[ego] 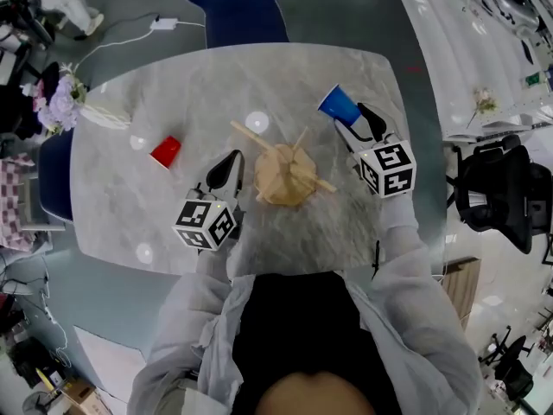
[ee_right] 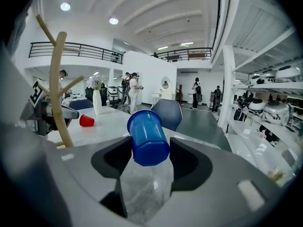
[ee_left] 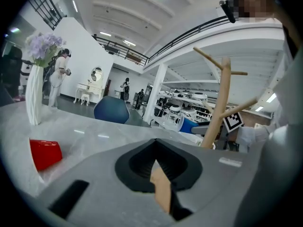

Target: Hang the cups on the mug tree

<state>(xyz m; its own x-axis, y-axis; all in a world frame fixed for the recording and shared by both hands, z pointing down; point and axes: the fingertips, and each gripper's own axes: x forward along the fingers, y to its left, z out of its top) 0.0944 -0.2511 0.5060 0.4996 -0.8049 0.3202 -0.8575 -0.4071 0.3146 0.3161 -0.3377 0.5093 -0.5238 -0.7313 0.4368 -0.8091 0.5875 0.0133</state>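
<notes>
The wooden mug tree (ego: 288,175) stands at the table's middle with bare pegs, between my two grippers. My right gripper (ego: 356,121) is to its right, shut on a blue cup (ego: 339,105). In the right gripper view the blue cup (ee_right: 147,138) sits between the pads (ee_right: 187,157), base toward the camera, off the table. A red cup (ego: 165,151) lies on its side left of the tree. My left gripper (ego: 226,171) hovers between the red cup and the tree, its jaws together; a tan sliver shows in their slit (ee_left: 161,188). Nothing is held there.
A white vase with purple flowers (ego: 91,111) lies at the grey marble table's (ego: 173,85) left end. A blue chair (ego: 236,7) stands at the far edge, and a black office chair (ego: 501,188) on the right. People stand far off in the hall.
</notes>
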